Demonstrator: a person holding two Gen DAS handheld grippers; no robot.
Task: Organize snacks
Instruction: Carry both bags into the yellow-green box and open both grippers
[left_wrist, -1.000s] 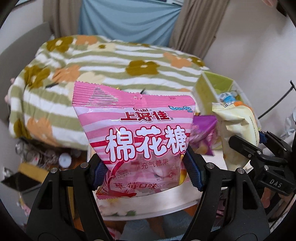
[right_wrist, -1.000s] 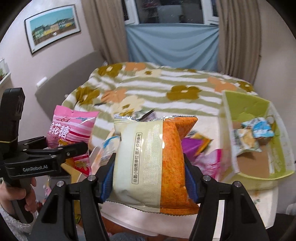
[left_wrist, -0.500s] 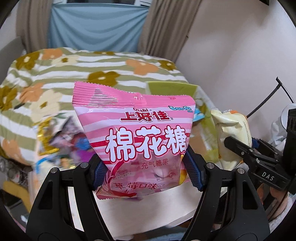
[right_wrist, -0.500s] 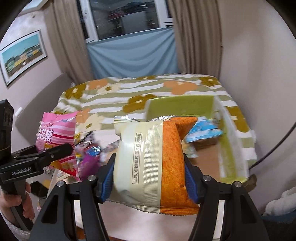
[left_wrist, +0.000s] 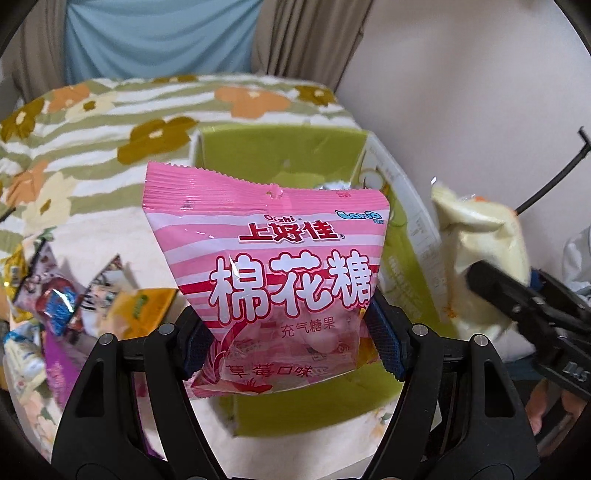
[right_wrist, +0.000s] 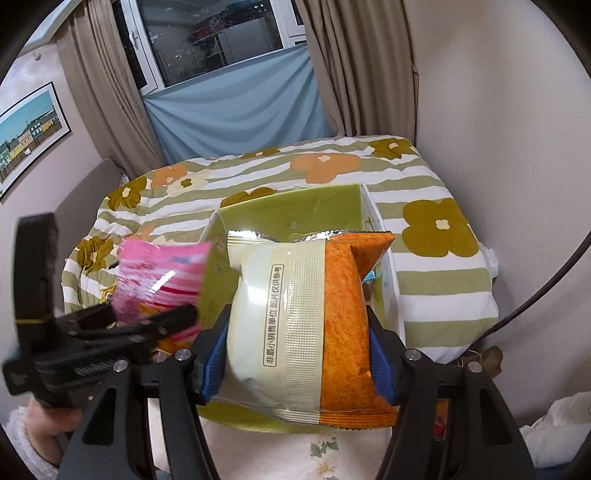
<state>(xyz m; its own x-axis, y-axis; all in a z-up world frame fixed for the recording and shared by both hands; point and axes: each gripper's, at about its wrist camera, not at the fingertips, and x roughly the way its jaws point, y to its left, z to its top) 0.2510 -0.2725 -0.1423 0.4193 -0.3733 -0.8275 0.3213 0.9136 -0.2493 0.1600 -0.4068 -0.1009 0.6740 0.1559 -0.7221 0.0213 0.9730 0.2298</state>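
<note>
Left gripper (left_wrist: 291, 347) clamped on pink marshmallow bag (left_wrist: 273, 273), bag upright, held in air in front of green box (left_wrist: 280, 147). Right gripper (right_wrist: 295, 362) clamped on cream-and-orange snack bag (right_wrist: 306, 317), also upright, in front of same box. Box open-topped, sitting at table's right edge. Loose snack packets (left_wrist: 92, 299) piled near table's left edge. Flowered striped blanket (right_wrist: 436, 236) on bed behind table. Both bags clear of tabletop (left_wrist: 221, 432), side by side.
</note>
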